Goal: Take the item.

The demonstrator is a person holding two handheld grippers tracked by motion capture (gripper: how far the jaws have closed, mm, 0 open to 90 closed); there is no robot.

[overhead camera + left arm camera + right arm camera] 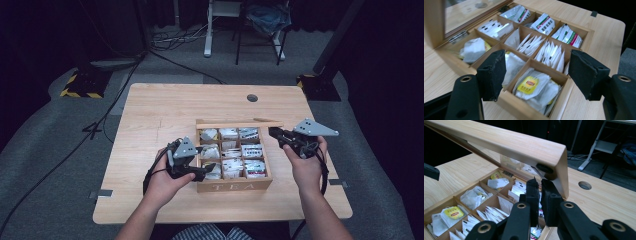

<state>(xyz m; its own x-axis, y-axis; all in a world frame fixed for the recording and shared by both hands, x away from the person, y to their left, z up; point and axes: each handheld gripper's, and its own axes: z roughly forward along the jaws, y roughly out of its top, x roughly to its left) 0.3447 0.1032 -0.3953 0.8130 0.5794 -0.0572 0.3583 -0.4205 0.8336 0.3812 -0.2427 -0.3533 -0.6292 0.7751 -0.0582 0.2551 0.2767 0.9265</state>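
Note:
A wooden tea box point(235, 186) marked TEA stands on the table, its compartments holding several tea bags. Its lid point(239, 123) stands raised along the back edge. My left gripper point(207, 167) hovers at the box's front left corner, open with nothing between its fingers. In the left gripper view, the left gripper point(537, 72) frames a compartment with a yellow-tagged tea bag point(530, 85). My right gripper point(273, 132) is shut at the lid's right end. In the right gripper view, the right gripper point(541, 185) has its tips just under the lid point(506, 143); whether they touch it I cannot tell.
The light wooden table point(150, 115) has a round cable hole point(252, 98) behind the box. Bare tabletop lies left of and behind the box. Cables, a stand base point(82, 82) and desk legs point(207, 50) are on the grey floor beyond.

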